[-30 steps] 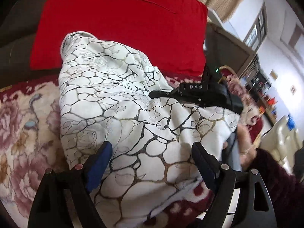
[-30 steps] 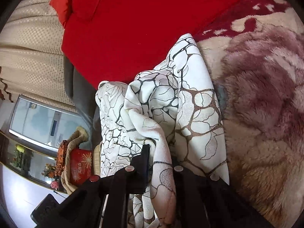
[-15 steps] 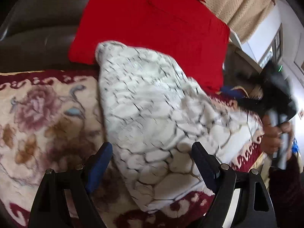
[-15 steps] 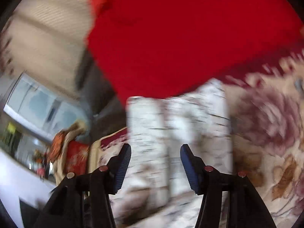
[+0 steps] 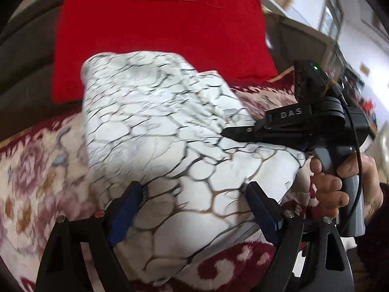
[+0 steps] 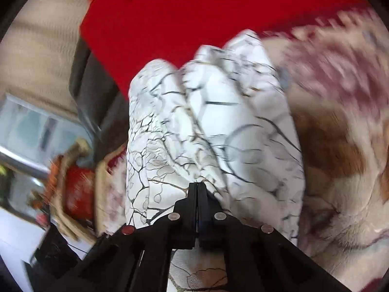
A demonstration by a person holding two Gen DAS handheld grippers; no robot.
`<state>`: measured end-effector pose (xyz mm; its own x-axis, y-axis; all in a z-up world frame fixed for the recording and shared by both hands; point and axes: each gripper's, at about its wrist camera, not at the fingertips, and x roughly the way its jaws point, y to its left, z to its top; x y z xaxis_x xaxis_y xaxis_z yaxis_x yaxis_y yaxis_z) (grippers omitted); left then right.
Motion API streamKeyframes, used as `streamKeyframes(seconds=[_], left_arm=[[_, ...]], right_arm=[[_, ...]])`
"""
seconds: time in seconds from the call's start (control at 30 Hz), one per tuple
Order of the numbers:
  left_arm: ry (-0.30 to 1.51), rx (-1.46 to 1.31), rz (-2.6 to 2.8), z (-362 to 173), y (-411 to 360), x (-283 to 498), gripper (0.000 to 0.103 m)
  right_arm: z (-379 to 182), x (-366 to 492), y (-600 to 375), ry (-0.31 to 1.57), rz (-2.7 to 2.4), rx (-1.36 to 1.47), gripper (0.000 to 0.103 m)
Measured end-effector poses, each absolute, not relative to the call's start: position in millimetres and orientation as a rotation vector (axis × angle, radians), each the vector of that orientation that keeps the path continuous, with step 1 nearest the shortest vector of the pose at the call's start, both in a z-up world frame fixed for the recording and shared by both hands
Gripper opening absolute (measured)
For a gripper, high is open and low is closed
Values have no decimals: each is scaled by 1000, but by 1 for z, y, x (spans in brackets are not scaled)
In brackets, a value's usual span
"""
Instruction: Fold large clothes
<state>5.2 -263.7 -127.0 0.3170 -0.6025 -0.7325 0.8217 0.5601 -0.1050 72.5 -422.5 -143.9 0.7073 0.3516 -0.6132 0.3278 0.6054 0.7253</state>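
Between the left gripper (image 5: 192,209) fingers, which stand wide apart with their blue pads showing, you're looking straight at one white garment (image 5: 155,131) printed with a black and gold crackle pattern. Those fingers hang over its near edge and aren't pinching anything.

The right gripper (image 6: 197,185) is a different story: its fingers are pressed flat together, having just snapped closed, with their tips down on the bunched cloth (image 6: 209,126). Can't tell if a fold is actually caught between them, since no fabric shows in the seam. From the left camera you can see that same gripper (image 5: 227,131) lying across the garment, with a person's hand (image 5: 340,182) wrapped around its grey handle. The only readable writing anywhere is "DAS" (image 5: 290,114) in pale letters on the black body, plus a small green light (image 5: 315,68) glowing on top.

Count-wise: one garment, two grippers, one hand in view, one big red cushion (image 5: 160,34).

The garment sits in a loosely folded heap on a plush floral blanket (image 5: 34,185), cream with mauve roses and a dark red border, which covers a dark sofa (image 5: 26,41). The cushion leans just behind the heap. Further out there's a beige knit throw (image 6: 41,43), white walls and a window (image 5: 330,17), all pretty blurry.
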Motion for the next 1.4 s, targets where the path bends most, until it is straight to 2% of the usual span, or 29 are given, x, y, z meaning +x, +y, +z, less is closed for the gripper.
streamKeyframes(seconds=[0.1, 0.3, 0.47, 0.5, 0.57, 0.87, 1.0, 1.07, 1.13, 1.23, 1.33, 1.4], left_arm=[[812, 329, -978, -130, -275, 8, 92], [815, 276, -1053, -117, -250, 18, 92], [737, 213, -947, -81, -196, 42, 93], [731, 212, -907, -77, -188, 51, 93], [728, 231, -799, -72, -171, 73, 93], [854, 279, -637, -119, -195, 114, 93], [868, 288, -648, -134, -212, 114, 93], [868, 283, -654, -135, -217, 117, 93], [870, 284, -660, -136, -219, 119, 93], [868, 295, -663, -138, -223, 122, 93], [854, 315, -642, -137, -222, 120, 93], [850, 327, -626, -135, -222, 119, 93]], right_arm=[[-150, 65, -425, 793, 13, 896, 0], [-155, 66, -429, 779, 93, 875, 0], [-123, 76, -423, 831, 122, 818, 1], [-116, 79, -421, 839, 129, 805, 6], [-98, 87, -417, 848, 134, 768, 9], [-21, 170, -400, 843, 53, 581, 9], [-33, 221, -401, 907, 27, 637, 9], [-56, 244, -407, 967, -46, 622, 9], [-93, 255, -423, 1025, -137, 668, 0], [-121, 246, -443, 978, -117, 735, 0], [-113, 229, -445, 937, -102, 760, 1], [-98, 214, -440, 943, -95, 736, 6]])
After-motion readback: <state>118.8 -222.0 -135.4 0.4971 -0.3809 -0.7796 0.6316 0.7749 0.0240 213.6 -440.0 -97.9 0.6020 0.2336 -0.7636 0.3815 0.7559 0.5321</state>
